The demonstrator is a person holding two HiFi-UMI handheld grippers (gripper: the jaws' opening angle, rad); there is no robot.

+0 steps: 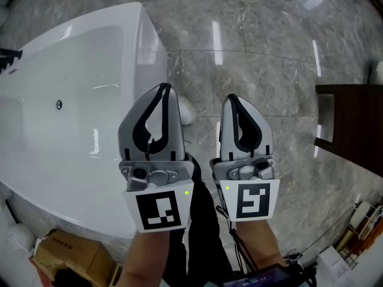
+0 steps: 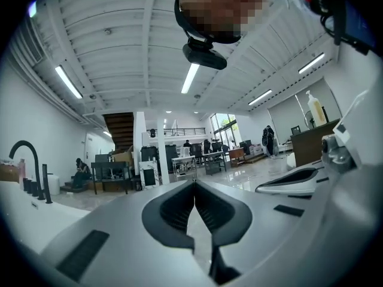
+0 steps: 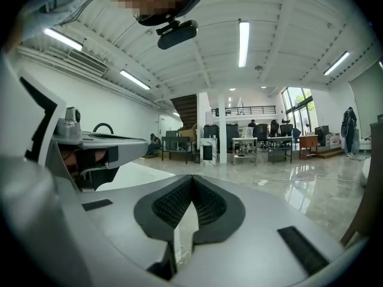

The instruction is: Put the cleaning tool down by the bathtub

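Bathtub (image 1: 72, 100) left, dark cabinet (image 1: 353, 124) right (cardboard box (image 1: 66, 253) below).

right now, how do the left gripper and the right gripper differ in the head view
The left gripper shows over the white bathtub's edge, while the right gripper shows over the grey marble floor. The left gripper's marker bears a different black-and-white pattern from the right gripper's marker. Both have the same grey build, and both have their jaws shut with nothing between them.
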